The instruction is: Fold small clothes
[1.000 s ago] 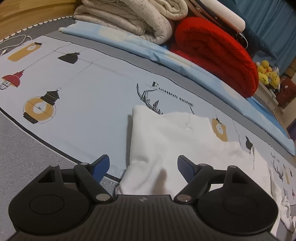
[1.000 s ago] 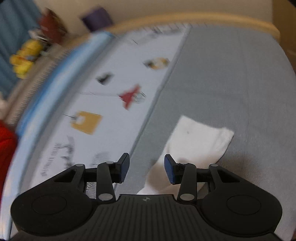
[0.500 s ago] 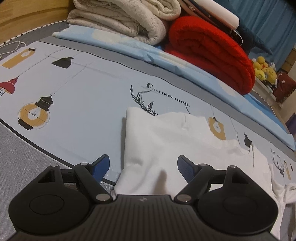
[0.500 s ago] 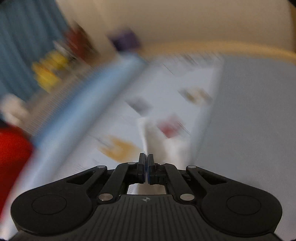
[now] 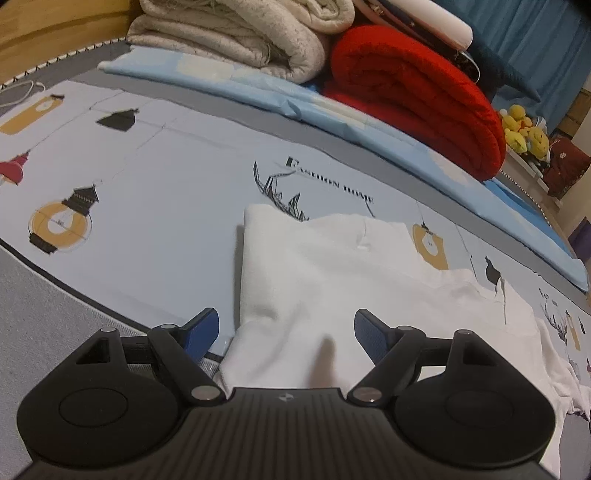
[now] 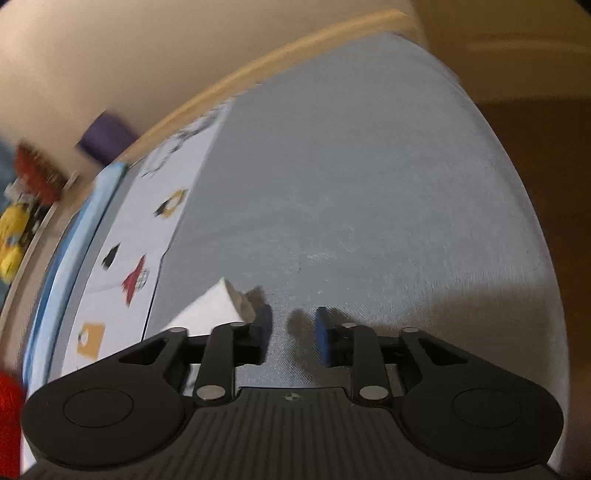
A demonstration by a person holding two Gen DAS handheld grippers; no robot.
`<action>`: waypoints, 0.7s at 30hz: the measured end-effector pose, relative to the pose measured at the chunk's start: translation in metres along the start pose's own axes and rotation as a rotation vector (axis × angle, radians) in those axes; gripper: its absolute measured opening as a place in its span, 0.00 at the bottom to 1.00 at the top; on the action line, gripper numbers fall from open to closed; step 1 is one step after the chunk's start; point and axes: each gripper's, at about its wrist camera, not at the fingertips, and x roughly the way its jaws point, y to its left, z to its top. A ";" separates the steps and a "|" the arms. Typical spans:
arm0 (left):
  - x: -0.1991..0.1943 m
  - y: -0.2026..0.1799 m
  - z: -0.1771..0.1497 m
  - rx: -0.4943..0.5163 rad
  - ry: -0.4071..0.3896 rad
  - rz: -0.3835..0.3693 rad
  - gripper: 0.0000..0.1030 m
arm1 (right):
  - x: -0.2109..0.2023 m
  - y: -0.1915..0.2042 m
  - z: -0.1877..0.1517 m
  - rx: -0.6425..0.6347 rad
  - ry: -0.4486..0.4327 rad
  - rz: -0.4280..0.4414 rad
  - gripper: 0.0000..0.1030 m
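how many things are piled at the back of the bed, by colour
beige: 1, the folded blanket
red: 1, the rolled quilt
light blue: 1, the folded sheet lying under both
white: 1, the long roll on top
total: 4

The garment [image 5: 332, 280] is plain white. Under it the sheet [image 5: 166, 192] is pale blue, printed with lamps in yellow, black and red, a black ship and black letters. The mattress [image 6: 351, 184] is grey. Behind lie a red blanket [image 5: 417, 96] and a cream blanket [image 5: 236, 33] — both plain. The gripper pads [image 5: 201, 332] are blue.
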 end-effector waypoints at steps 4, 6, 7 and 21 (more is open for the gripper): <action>0.000 -0.001 0.000 0.009 -0.012 0.004 0.82 | -0.014 0.049 -0.007 -0.241 0.033 0.115 0.49; -0.001 -0.001 -0.001 0.014 -0.015 0.002 0.82 | -0.015 0.071 -0.015 -0.347 0.057 0.150 0.51; -0.001 -0.001 -0.001 0.020 -0.012 0.003 0.82 | -0.014 0.078 -0.016 -0.364 0.053 0.141 0.52; -0.091 -0.053 0.004 0.008 -0.048 0.112 0.84 | 0.034 0.072 0.000 -0.778 0.152 0.143 0.77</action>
